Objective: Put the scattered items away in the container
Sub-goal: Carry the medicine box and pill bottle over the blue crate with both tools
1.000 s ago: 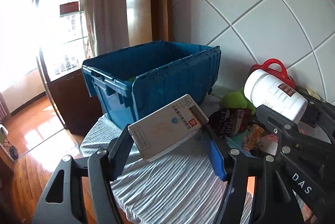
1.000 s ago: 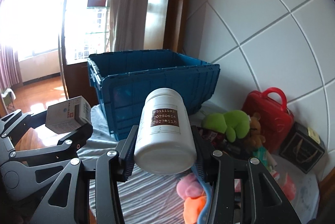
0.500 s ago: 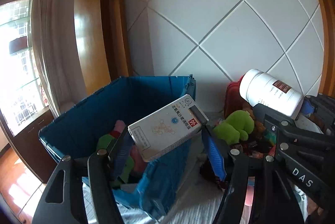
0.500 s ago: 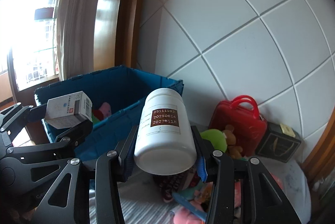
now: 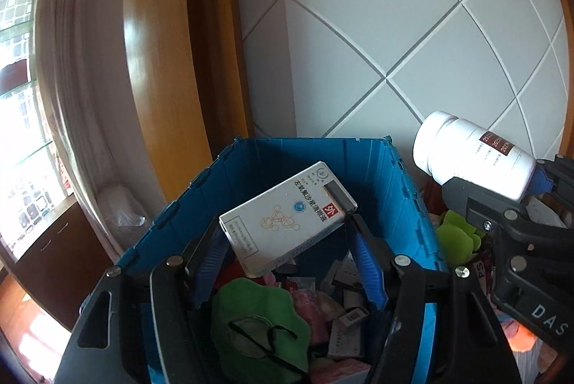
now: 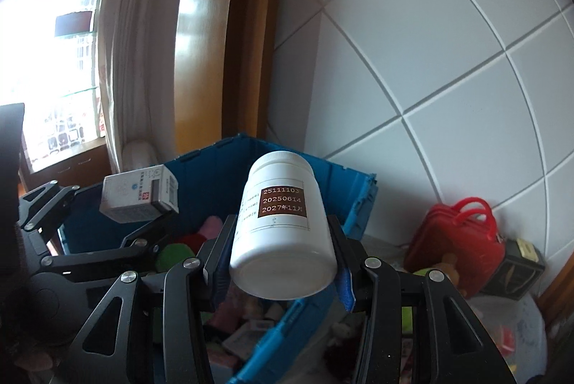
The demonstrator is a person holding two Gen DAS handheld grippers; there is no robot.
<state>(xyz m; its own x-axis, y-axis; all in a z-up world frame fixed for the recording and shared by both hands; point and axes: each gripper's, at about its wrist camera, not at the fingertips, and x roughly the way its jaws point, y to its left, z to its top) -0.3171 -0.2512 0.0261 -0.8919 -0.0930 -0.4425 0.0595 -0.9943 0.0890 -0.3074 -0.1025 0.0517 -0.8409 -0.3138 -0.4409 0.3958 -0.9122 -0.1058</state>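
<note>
Mid-task, both loads over the blue bin, nothing let go yet. Left gripper clamped on the white medicine box, held tilted above the bin opening; right gripper clamped on the white pill bottle, cap end forward, above the bin's near-right rim. Bin already part full: green plush, pink soft bits, small cartons on the floor. Still out on the table to the right: light-green plush toy, red case, dark box, loose packets near the bottle. Judged roughly halfway, two drops pending then more trips. Left wrist view only: straight look down into the bin contents, plus the right gripper side-on with the bottle. Right wrist view only: window and curtain at left, red case and dark box against the tiled wall, date label on the bottle, left gripper seen from the side with the box.
</note>
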